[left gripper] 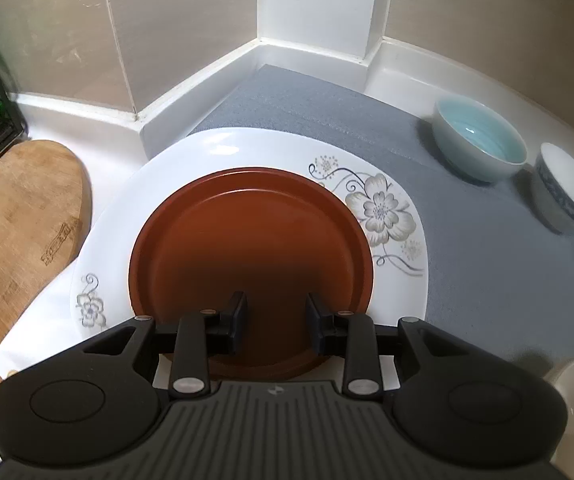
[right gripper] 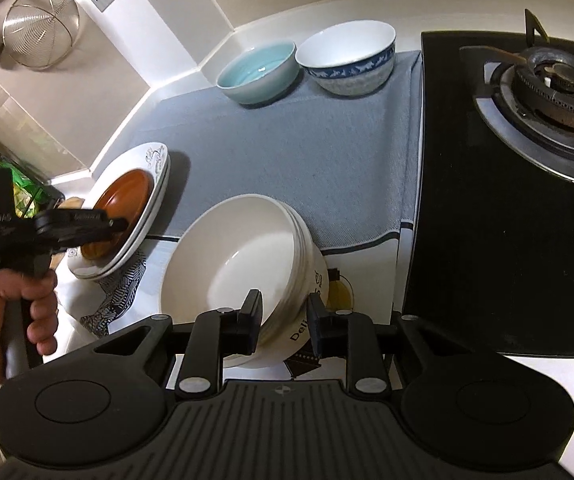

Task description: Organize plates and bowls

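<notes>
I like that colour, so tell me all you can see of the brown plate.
The brown plate is round, reddish-brown and smooth with a faint sheen, with a raised rim around a flat centre. It looks empty and clean. It lies on top of a larger white plate with grey flowers, which seems to sit on another white plate at the edge of a grey mat. The left tool hovers at its near edge, fingers apart; whether they touch it is unclear.

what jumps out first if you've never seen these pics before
The brown plate stacked on white flowered plates draws the eye first, at the left edge of the grey mat, with the left gripper hovering over its near rim. Next comes the stack of white bowls tilted in front of the right gripper, then the gas burner at far right.
</notes>
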Demonstrator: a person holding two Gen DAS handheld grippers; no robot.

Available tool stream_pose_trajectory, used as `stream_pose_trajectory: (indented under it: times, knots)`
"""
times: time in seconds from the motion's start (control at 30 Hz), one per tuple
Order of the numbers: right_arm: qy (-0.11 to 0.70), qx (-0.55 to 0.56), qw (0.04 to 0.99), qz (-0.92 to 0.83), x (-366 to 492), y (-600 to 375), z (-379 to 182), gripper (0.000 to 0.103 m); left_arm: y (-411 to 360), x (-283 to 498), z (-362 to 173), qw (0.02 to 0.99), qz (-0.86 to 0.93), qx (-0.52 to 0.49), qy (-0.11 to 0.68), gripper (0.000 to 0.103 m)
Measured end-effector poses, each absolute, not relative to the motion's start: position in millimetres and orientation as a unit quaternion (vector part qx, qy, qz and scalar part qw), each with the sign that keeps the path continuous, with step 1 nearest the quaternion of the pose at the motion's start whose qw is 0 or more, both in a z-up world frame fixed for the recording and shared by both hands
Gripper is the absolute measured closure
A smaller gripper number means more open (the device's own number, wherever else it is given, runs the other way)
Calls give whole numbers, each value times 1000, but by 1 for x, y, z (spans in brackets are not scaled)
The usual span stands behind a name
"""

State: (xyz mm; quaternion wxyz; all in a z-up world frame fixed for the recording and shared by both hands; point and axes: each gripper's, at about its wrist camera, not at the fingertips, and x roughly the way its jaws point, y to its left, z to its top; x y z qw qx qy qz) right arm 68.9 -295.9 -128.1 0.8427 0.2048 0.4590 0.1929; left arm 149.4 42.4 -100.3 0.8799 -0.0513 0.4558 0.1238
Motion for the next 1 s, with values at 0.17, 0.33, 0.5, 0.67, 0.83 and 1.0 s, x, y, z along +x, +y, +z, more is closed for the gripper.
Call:
stream_pose_trajectory:
  times: [0.17, 0.33, 0.5, 0.67, 0.83, 1.0]
  knots:
    - [459, 196, 844, 198, 71, -295, -128, 76, 43, 144, -81, 889, 124, -64, 436, 67]
    - [461, 191, 845, 194, 76, -290, -132, 76, 29, 144, -52, 909, 78, -68, 405, 67]
    - [464, 179, 847, 188, 78, -285, -132, 76, 11, 176, -40, 918, 18, -74, 389, 68]
    - [448, 174, 862, 161, 74, -284, -118, 76, 2, 219, -37, 915, -31, -105, 389, 68]
    - [433, 167, 876, 130, 67, -283, -102, 76, -5, 267, -48, 908, -67, -112, 398, 68]
    - [415, 175, 890, 78, 53, -283, -84, 76, -7, 314, -71, 897, -75, -135, 413, 68]
